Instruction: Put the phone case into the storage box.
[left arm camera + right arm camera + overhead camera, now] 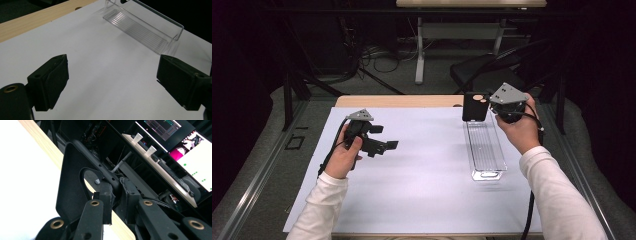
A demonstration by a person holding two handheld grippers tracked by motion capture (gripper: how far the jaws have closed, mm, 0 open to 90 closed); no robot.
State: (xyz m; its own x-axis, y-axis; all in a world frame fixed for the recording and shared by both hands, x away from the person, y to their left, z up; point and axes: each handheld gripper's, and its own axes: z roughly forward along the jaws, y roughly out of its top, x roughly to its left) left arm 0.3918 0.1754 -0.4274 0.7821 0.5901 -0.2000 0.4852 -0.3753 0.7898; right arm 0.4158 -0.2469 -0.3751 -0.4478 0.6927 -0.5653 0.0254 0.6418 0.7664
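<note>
High view: right gripper point(490, 111) jaws clamp black phone case point(475, 106); left gripper point(384, 137) jaws wide.

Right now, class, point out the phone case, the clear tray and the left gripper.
phone case point(474, 107): high view, middle of its black back.
clear tray point(485, 150): high view, its ribbed floor.
left gripper point(384, 136): high view, midway between its open fingertips.
</note>
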